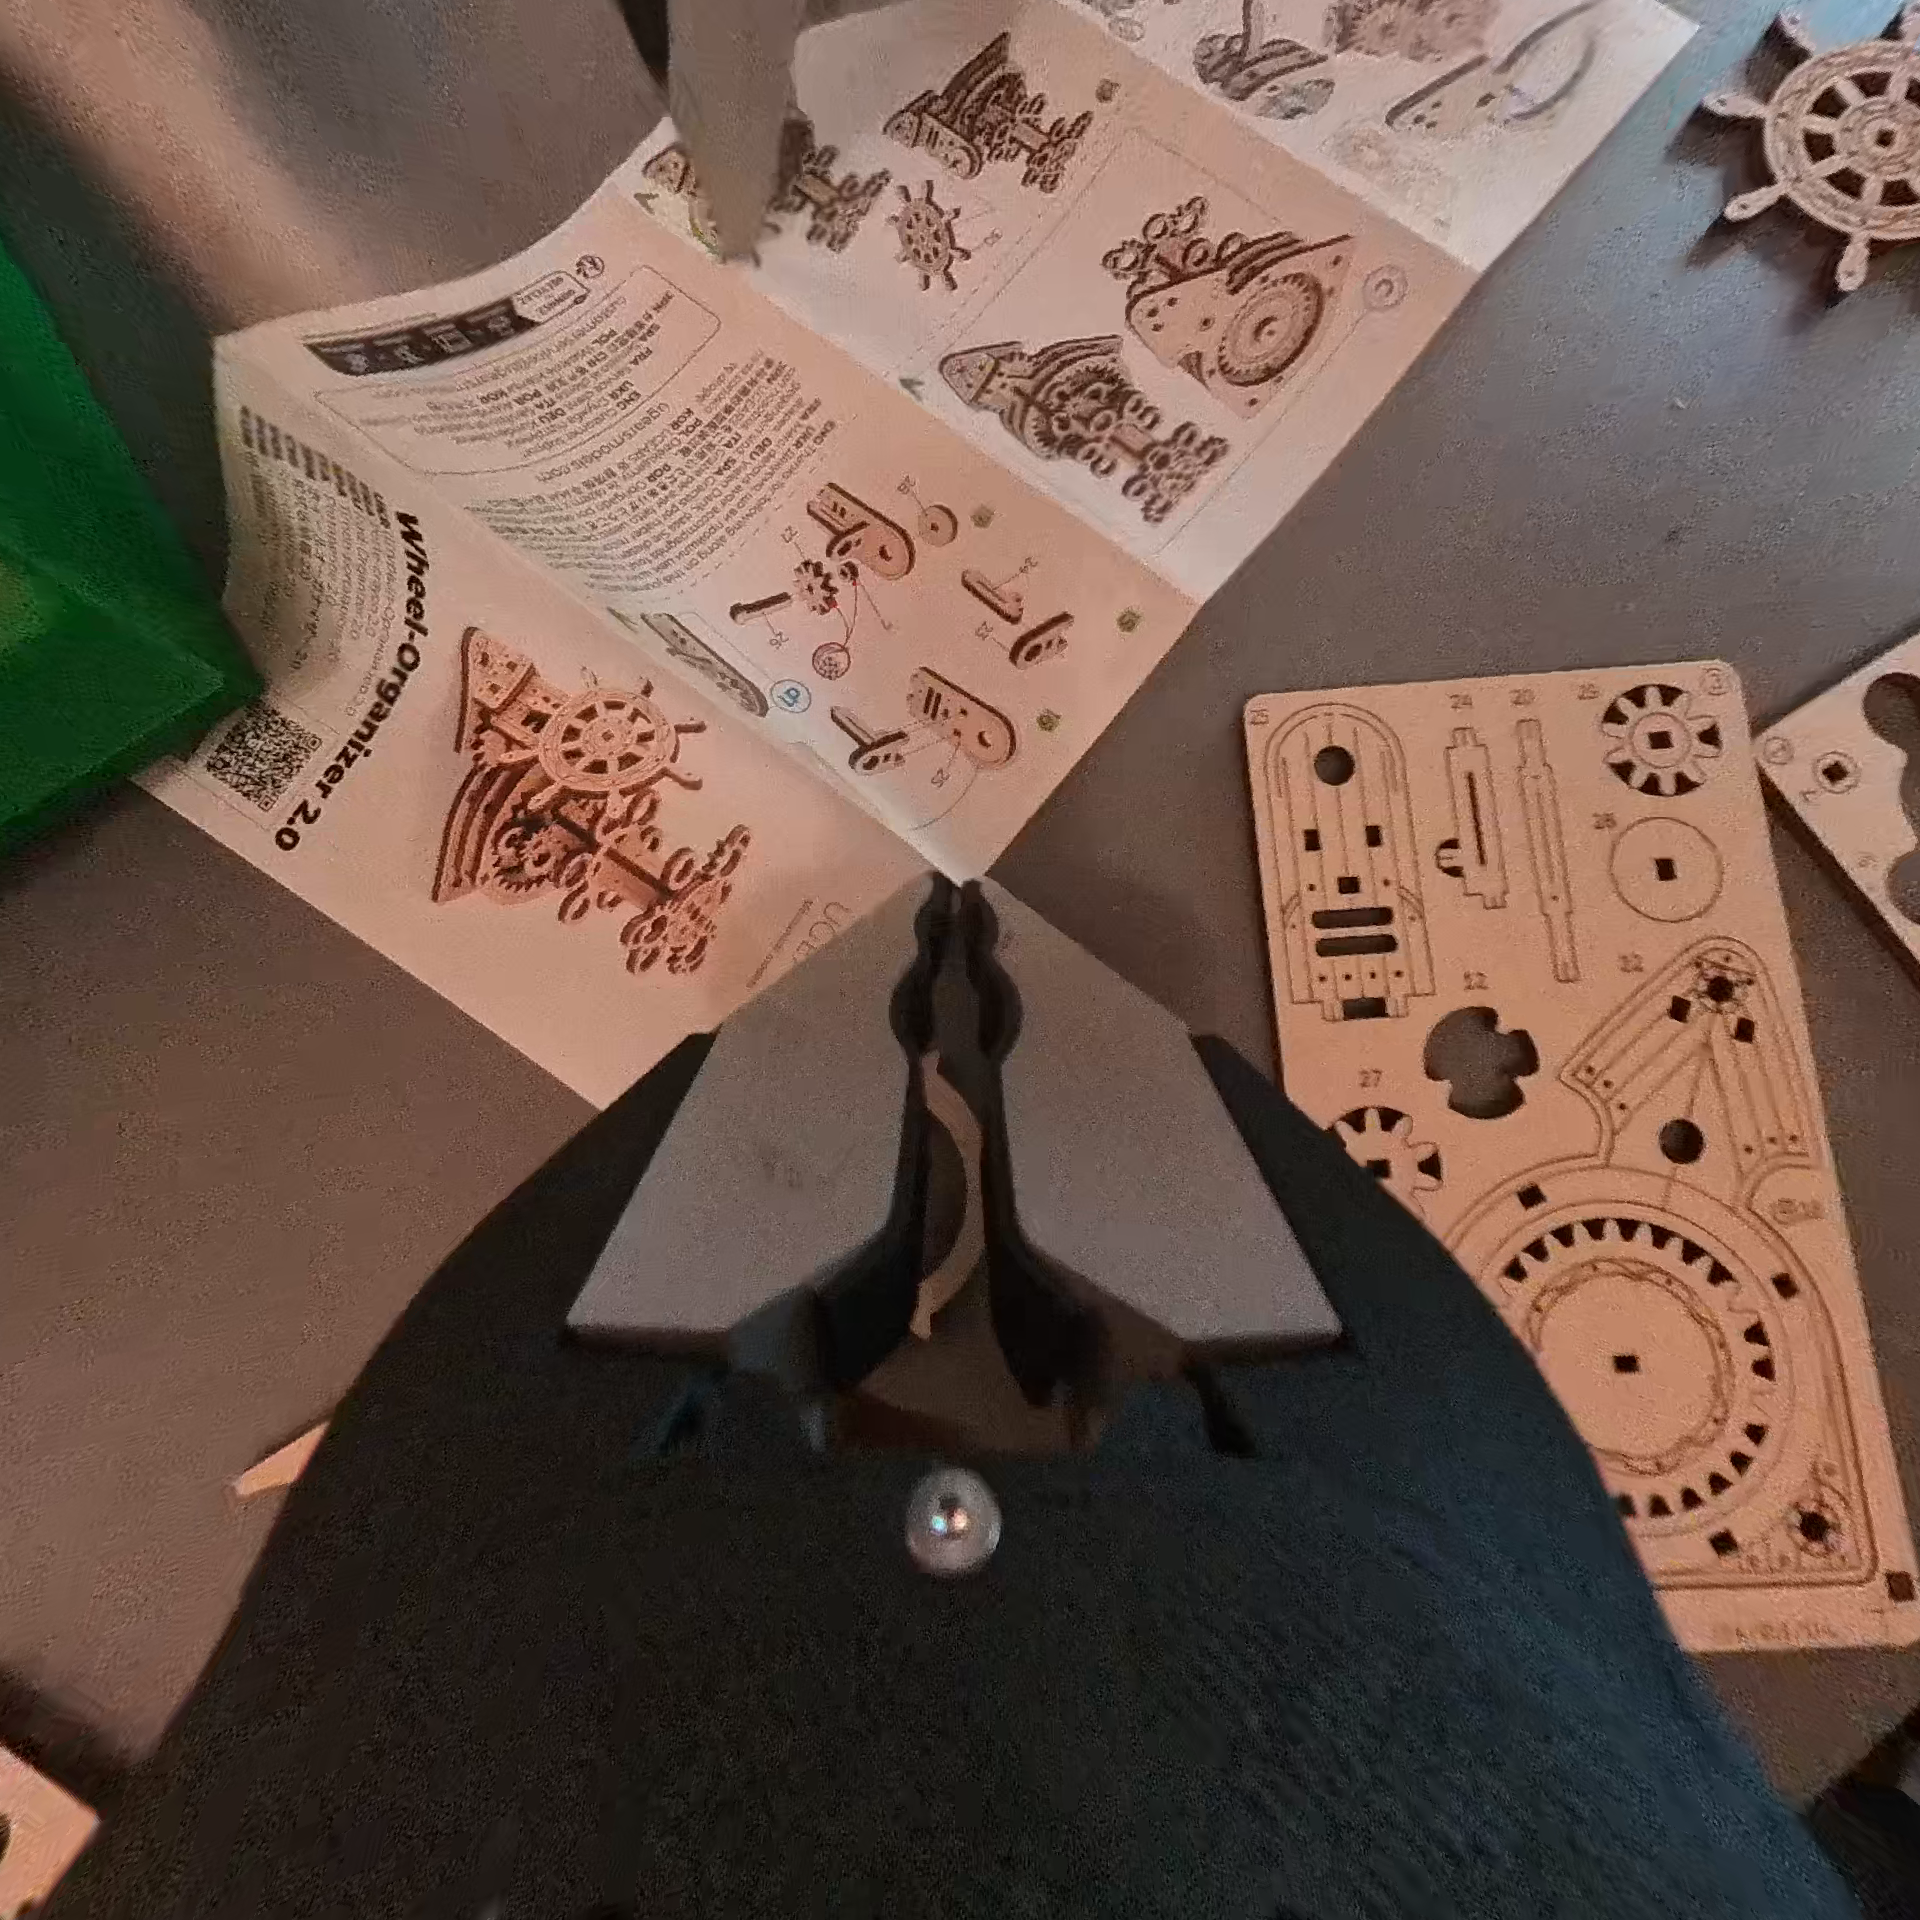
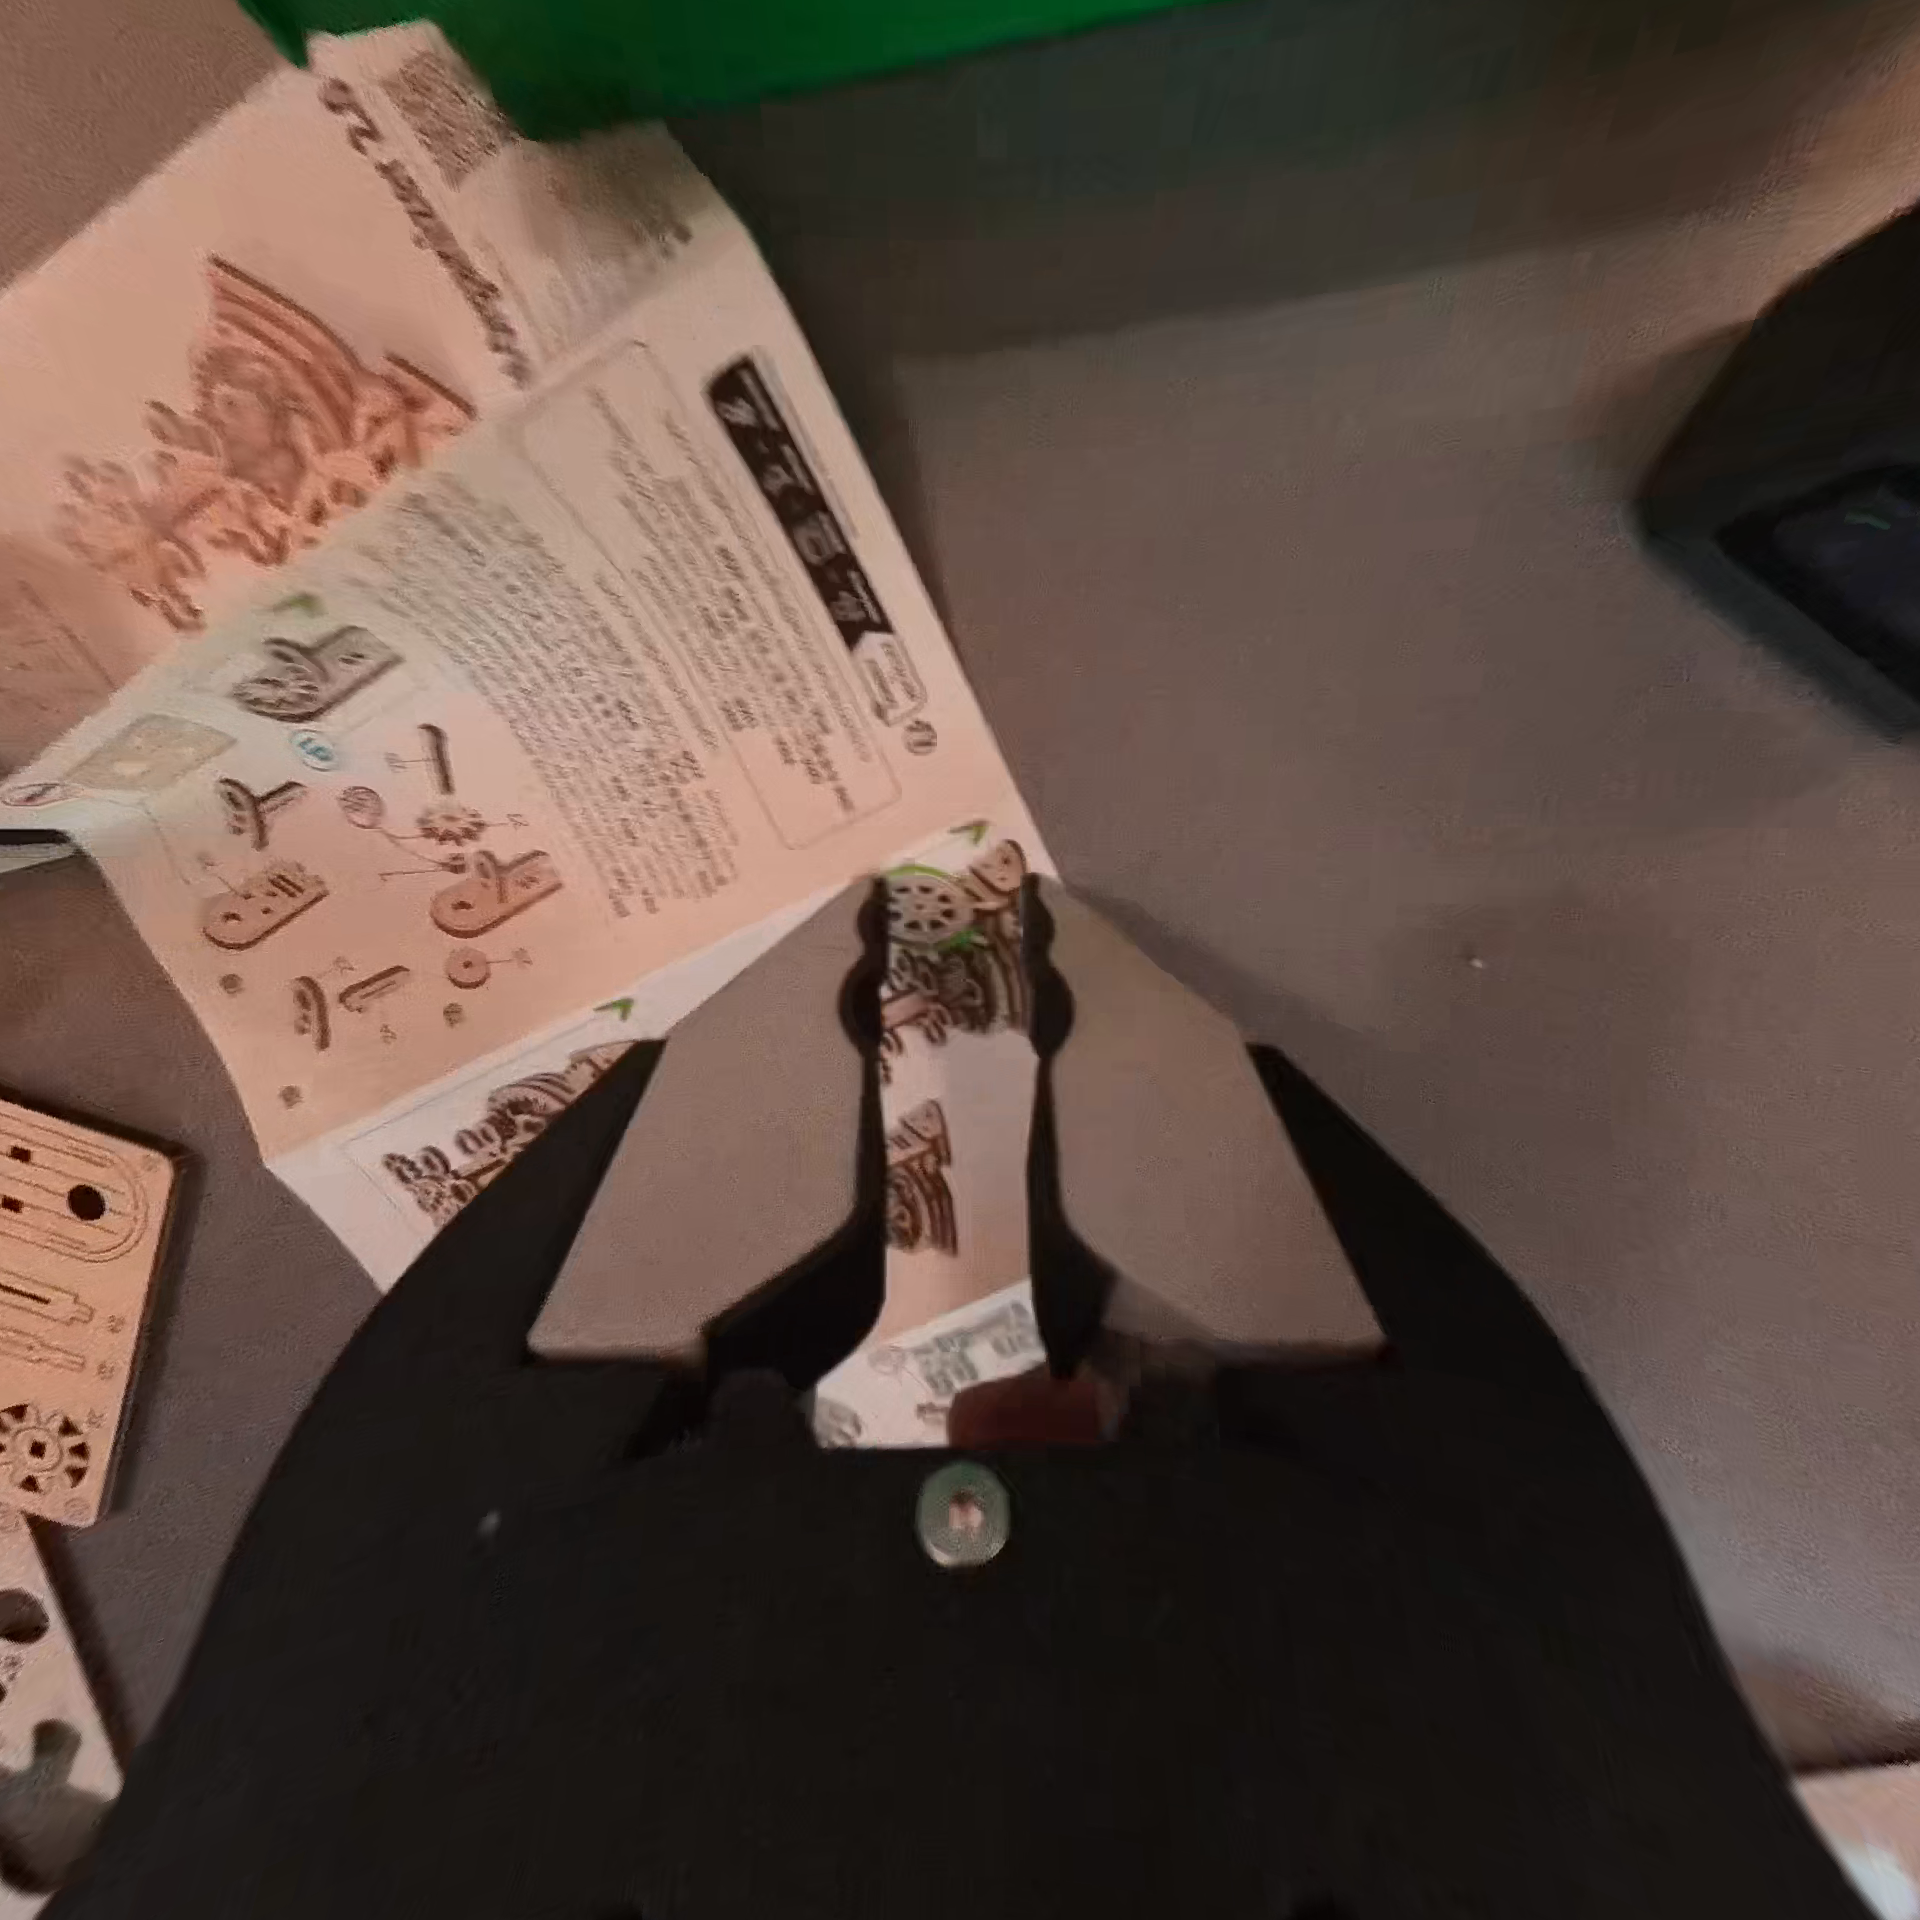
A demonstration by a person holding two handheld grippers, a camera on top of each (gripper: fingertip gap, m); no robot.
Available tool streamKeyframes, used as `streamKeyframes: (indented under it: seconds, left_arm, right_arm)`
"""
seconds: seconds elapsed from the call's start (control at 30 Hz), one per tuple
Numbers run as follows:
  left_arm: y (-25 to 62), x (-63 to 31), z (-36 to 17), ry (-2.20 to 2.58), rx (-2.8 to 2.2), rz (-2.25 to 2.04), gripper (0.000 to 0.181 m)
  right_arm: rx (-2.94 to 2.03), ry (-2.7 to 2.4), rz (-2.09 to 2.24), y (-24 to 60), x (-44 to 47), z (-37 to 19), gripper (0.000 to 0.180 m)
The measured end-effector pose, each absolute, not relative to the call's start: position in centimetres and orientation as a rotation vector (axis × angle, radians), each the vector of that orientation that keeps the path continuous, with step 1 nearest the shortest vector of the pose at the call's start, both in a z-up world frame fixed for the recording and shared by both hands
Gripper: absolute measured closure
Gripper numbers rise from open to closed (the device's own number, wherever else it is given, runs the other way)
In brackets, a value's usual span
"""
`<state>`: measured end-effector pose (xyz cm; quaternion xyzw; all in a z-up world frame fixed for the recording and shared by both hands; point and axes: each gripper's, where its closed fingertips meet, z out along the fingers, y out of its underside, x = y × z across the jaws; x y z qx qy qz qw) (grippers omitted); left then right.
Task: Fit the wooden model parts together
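The left gripper (image 1: 954,894) has its fingers pinched together, tips meeting at the near edge of the instruction sheet (image 1: 665,582), with a pale curved sliver between them lower down that I cannot identify; at three o'clock from it a wooden parts board (image 1: 1558,1122) lies flat on the grey table (image 1: 208,1143); farther off, at one o'clock, a wooden ship's wheel (image 1: 1849,145) rests beside the sheet; a green box (image 1: 83,582) sits at ten o'clock. The right gripper (image 2: 954,904) holds its fingers narrowly apart and empty over the instruction sheet's corner; the parts board shows at eight o'clock; the view is blurred.
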<state>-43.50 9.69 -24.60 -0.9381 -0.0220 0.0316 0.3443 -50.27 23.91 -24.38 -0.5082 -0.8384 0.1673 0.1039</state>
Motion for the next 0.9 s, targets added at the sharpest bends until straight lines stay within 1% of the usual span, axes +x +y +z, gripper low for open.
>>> streamKeyframes:
  seconds: [0.03, 0.2, 0.33, 0.37, 0.4, 0.43, 0.5, 0.53, 0.57, 0.6, 0.63, 0.67, 0.7, 0.73, 0.77, 0.8, 0.83, 0.87, 0.9]
  left_arm:
    - [9.7, -43.5, -24.6, -0.045, -2.439, 0.095, 0.181]
    - [9.7, -43.5, -23.8, -0.028, -2.398, 0.183, 0.181]
    - [10.1, -43.7, -21.2, 0.026, -2.272, 0.334, 0.181]
    - [10.1, -43.7, -20.5, 0.070, -2.250, 0.404, 0.181]
    - [10.1, -43.6, -19.6, 0.136, -2.211, 0.486, 0.181]
    - [10.1, -43.3, -18.6, 0.213, -2.171, 0.571, 0.181]
    - [10.0, -42.4, -16.5, 0.377, -2.076, 0.745, 0.181]
    - [9.8, -42.3, -15.7, 0.432, -2.048, 0.829, 0.181]
    - [9.6, -42.1, -15.2, 0.472, -2.038, 0.884, 0.181]
    - [9.3, -42.0, -15.5, 0.494, -2.069, 0.883, 0.181]
    - [8.9, -41.9, -16.5, 0.479, -2.154, 0.826, 0.181]
    - [8.8, -42.0, -17.1, 0.438, -2.195, 0.782, 0.181]
    - [8.9, -41.8, -17.7, 0.407, -2.219, 0.715, 0.178]
    - [9.0, -41.5, -18.9, 0.387, -2.278, 0.626, 0.144]
    - [9.0, -41.9, -19.9, 0.365, -2.341, 0.594, 0.115]
    - [9.1, -42.8, -20.7, 0.364, -2.395, 0.613, 0.107]
    - [9.2, -43.6, -21.3, 0.381, -2.436, 0.632, 0.107]
    - [9.3, -44.0, -21.9, 0.407, -2.476, 0.613, 0.107]
    - [9.4, -44.0, -22.7, 0.434, -2.518, 0.550, 0.111]
  right_arm:
    - [-1.449, -2.489, 0.545, 22.9, -50.1, -24.3, 0.178]
    - [-1.397, -2.505, 0.598, 22.9, -49.0, -23.5, 0.180]
    - [-1.398, -2.378, 0.769, 23.5, -48.9, -19.5, 0.180]
    - [-1.434, -2.355, 0.835, 23.5, -48.7, -18.4, 0.175]
    - [-1.465, -2.348, 0.909, 23.4, -48.6, -17.5, 0.156]
    - [-1.494, -2.347, 0.980, 23.2, -48.3, -16.8, 0.143]
    - [-1.534, -2.349, 1.087, 23.0, -47.9, -16.0, 0.123]
    - [-1.544, -2.349, 1.109, 23.0, -47.7, -15.9, 0.117]
    - [-1.557, -2.353, 1.111, 23.0, -47.4, -16.0, 0.115]
    - [-1.557, -2.373, 1.120, 22.7, -46.9, -16.1, 0.119]
    - [-1.538, -2.402, 1.137, 22.0, -46.1, -16.2, 0.118]
    - [-1.504, -2.446, 1.133, 21.3, -45.1, -16.5, 0.111]
    - [-1.459, -2.495, 1.078, 20.8, -44.1, -17.0, 0.105]
    - [-1.413, -2.524, 0.966, 20.8, -43.2, -17.9, 0.096]
    - [-1.380, -2.527, 0.826, 21.4, -42.6, -18.8, 0.088]
    - [-1.364, -2.528, 0.702, 22.1, -42.1, -19.7, 0.086]
    - [-1.363, -2.539, 0.625, 22.4, -41.5, -20.5, 0.085]
    - [-1.370, -2.554, 0.599, 22.5, -40.8, -21.1, 0.080]
    - [-1.385, -2.558, 0.600, 22.5, -40.4, -21.6, 0.078]
